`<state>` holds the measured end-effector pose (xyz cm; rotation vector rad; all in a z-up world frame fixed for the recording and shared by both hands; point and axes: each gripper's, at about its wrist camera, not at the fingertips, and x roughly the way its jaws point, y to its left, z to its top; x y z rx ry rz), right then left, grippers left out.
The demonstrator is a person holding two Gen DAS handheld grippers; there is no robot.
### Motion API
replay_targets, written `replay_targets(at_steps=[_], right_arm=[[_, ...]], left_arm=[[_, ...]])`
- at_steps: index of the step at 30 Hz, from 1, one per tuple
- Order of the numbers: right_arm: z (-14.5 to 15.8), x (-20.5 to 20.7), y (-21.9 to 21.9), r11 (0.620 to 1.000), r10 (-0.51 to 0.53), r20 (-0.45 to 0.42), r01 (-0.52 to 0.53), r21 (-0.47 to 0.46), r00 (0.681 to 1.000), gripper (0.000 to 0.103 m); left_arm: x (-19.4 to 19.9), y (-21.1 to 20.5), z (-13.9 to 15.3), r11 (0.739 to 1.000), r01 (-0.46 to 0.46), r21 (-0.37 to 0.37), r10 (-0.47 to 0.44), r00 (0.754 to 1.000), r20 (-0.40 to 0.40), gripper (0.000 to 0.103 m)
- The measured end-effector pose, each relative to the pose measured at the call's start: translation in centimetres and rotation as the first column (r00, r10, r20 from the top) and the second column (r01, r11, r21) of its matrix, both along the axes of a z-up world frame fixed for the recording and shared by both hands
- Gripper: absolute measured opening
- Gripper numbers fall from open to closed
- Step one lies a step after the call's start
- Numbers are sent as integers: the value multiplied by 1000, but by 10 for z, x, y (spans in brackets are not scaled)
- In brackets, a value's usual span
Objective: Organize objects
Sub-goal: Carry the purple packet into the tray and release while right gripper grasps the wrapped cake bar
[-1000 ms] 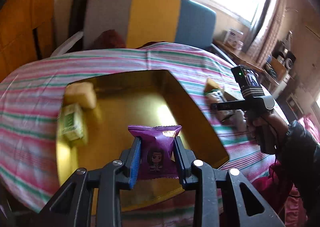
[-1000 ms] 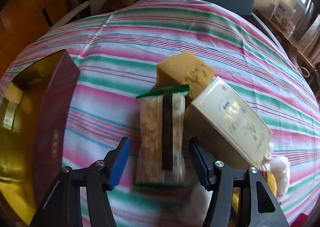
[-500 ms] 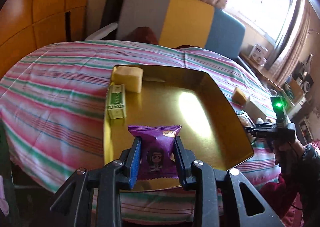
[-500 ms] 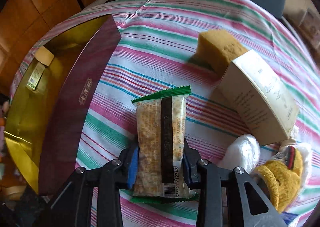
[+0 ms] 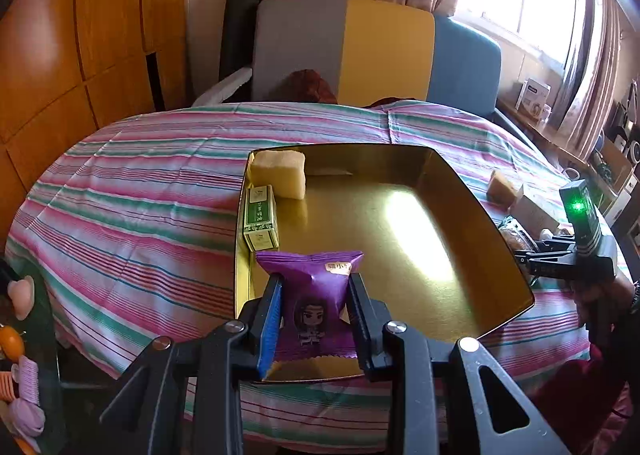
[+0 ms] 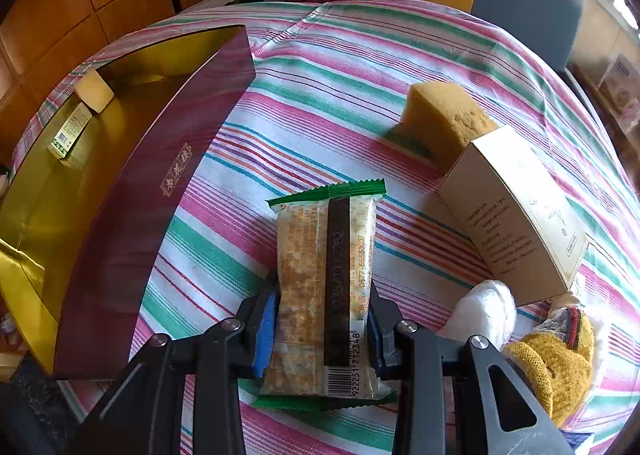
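My left gripper point(image 5: 314, 295) is shut on a purple snack packet point(image 5: 316, 295) with a cartoon figure, held over the near edge of the gold-lined box point(image 5: 400, 255). In the box lie a pale sponge block point(image 5: 280, 173) and a small green carton point(image 5: 260, 217) at its far left. My right gripper point(image 6: 322, 315) is shut on a clear cereal bar packet point(image 6: 324, 287) with green ends, above the striped tablecloth point(image 6: 340, 67), right of the box's maroon wall point(image 6: 160, 183). The right gripper also shows in the left wrist view point(image 5: 568, 259).
A brown sponge point(image 6: 444, 115), a cream carton point(image 6: 516, 211), a white plastic wrap point(image 6: 488, 311) and a yellow knitted item point(image 6: 552, 363) lie right of the cereal bar. A grey, yellow and blue sofa point(image 5: 376, 47) stands behind the table. Small toys point(image 5: 20, 375) sit at the left edge.
The right gripper closed on the cereal bar packet and lifted it back from the sponge and carton. The left gripper drew back and up from the box, still holding the purple packet.
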<state>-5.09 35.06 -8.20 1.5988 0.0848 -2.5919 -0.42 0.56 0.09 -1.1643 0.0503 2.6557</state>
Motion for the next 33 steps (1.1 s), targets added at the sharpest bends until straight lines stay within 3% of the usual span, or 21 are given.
replay_targets(at_steps=[10, 20, 33], right_arm=[[-1, -3, -2, 1000, 4, -10, -4, 19, 1000, 37], [0, -3, -5, 1000, 6, -15, -6, 27, 1000, 38], [0, -4, -6, 999, 9, -16, -8, 37, 1000, 38]], left_arm=[[-7, 5, -8, 1000, -1, -29, 2, 1000, 25, 31], [-31, -33, -18, 989, -77, 127, 59, 989, 135, 31], [-73, -1, -40, 999, -19, -32, 23, 988, 153, 31]])
